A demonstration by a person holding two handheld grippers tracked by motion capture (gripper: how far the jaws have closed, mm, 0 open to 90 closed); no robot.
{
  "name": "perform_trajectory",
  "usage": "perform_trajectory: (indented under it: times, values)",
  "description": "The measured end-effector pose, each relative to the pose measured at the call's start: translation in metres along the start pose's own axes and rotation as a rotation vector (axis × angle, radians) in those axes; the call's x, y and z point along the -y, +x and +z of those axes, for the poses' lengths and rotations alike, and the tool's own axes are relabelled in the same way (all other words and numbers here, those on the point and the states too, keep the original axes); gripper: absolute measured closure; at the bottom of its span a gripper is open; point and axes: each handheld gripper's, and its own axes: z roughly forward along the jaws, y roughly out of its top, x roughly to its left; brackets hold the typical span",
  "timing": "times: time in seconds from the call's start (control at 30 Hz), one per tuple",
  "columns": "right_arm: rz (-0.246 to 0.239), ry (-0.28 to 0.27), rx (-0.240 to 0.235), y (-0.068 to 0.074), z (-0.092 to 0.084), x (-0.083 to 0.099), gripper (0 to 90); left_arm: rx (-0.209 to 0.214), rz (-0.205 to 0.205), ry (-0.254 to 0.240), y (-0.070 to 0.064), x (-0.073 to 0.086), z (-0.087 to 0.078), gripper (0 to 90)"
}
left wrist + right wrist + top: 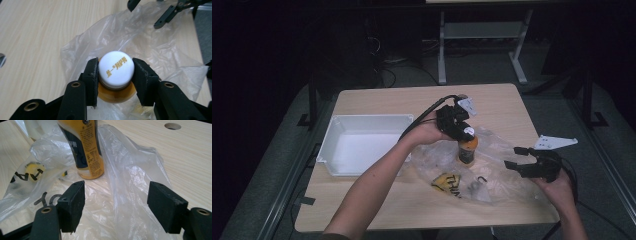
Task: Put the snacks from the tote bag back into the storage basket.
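The left gripper point(115, 71) clamps the white cap point(116, 68) of an orange bottle point(467, 149), its two black pads pressed against the cap's opposite sides. Gold characters run across the cap; they look Chinese, but I cannot read them surely. The bottle stands upright on a clear plastic bag point(492, 170) spread over the middle of the wooden table point(377, 102), right of a white tray point(362, 142). In the right gripper view the bottle's point(85, 150) dark label carries fine print too small to read, over orange liquid. The bag point(130, 185) bears a yellow patch point(447, 182) with black capitals, "THAN" legible in the high view, and looser black strokes beside it like "YO". The right gripper point(521, 159) hovers over the bag's right edge, well apart from the bottle, its jaws standing wide with nothing pinched; only loose plastic lies beneath them. A round hole point(172, 126) shows in the tabletop beyond.
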Motion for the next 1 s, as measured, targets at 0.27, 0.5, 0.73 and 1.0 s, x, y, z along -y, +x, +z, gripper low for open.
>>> perform_trajectory:
  times: [0.27,0.5,0.73,1.0]
  values:
    - [-0.002,-0.005,0.0,0.001,-0.001,0.001,29.9,-0.007,0.015,0.044,0.0,-0.007,0.0,58.9]
    - [-0.006,-0.005,-0.001,0.002,-0.001,0.001,29.9,-0.016,-0.016,0.053,0.001,-0.009,-0.002,58.9]
    - [-0.009,-0.01,-0.002,0.003,-0.001,0.0,29.9,-0.009,-0.027,0.049,-0.001,-0.011,-0.002,59.0]
    - [-0.006,-0.012,0.004,0.001,-0.002,0.001,30.0,-0.018,-0.035,0.021,0.002,-0.018,-0.015,59.0]
